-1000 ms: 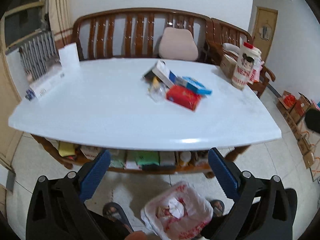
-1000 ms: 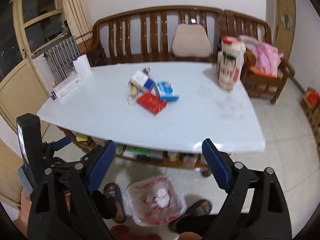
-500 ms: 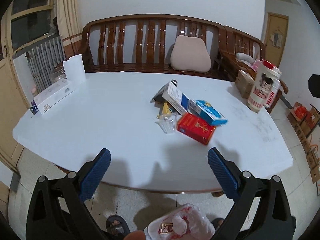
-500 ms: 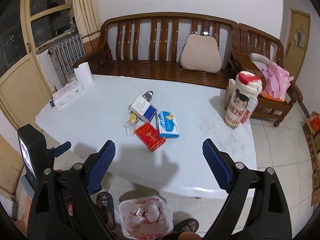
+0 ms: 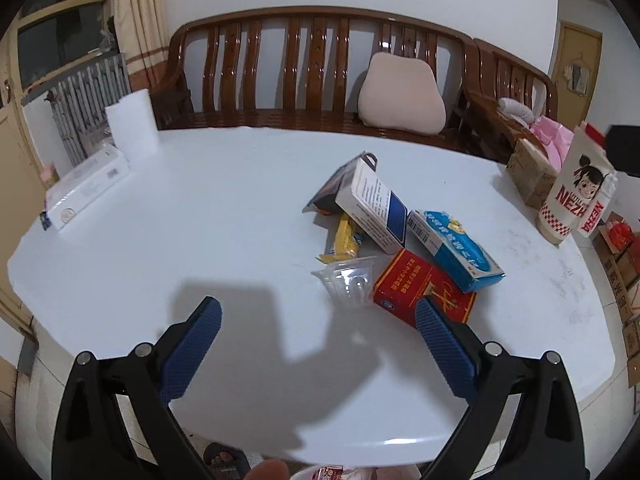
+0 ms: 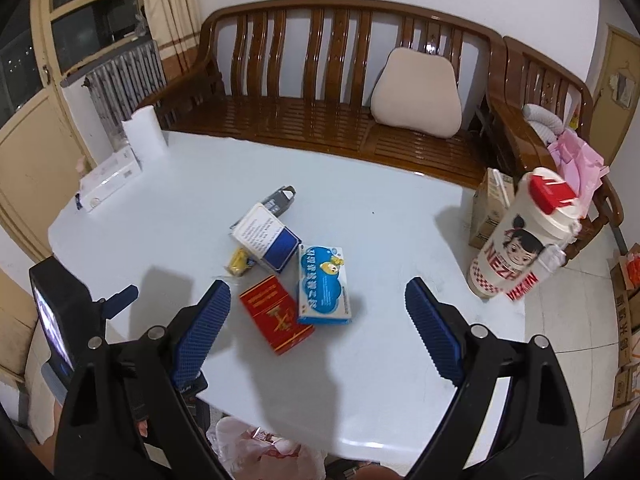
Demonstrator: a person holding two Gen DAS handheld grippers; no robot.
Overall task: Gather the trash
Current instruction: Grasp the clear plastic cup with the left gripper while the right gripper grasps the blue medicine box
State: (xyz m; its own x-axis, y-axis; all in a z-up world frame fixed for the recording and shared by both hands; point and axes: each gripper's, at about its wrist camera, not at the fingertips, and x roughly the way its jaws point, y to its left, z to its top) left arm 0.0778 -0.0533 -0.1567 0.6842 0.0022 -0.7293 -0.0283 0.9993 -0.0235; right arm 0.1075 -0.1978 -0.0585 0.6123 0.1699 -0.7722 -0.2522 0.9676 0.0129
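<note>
White counter (image 6: 400, 240): glossy top, and the whole trash pile is sitting mid-counter, untouched as far as I can tell.
Trash pile: red box (image 6: 277, 319), light-blue box (image 6: 324, 286), white-and-navy box (image 6: 266, 237), a dark hang-tab pack (image 6: 280, 198), a yellow wrapper (image 5: 346, 240) and a clear plastic blister tray (image 5: 348, 280) – all touching or overlapping each other.
Bin bag: pink-and-white plastic bag (image 6: 268, 454) on the floor just under the near counter edge; something already seems to be inside, can't say what.
Progress: early, I'd say – every counter piece has yet to go into the bag.
Left tongs (image 5: 318, 342): spread wide, nothing between them, hovering over the near counter with the red box by the right-side tip.
Right tongs (image 6: 318, 326): also wide and empty, red and light-blue boxes framed between the tips but not touched.
Readable writing: "NEZHA" on the tall cartoon-girl cup (image 6: 520, 240) at the right end of the counter, probably not trash.
Other print: boxes carry Chinese text plus a barcode on the light-blue one, too small for me to read.
Left end: a white carton (image 5: 86, 188) and a paper roll (image 5: 132, 124), well apart from the pile.
</note>
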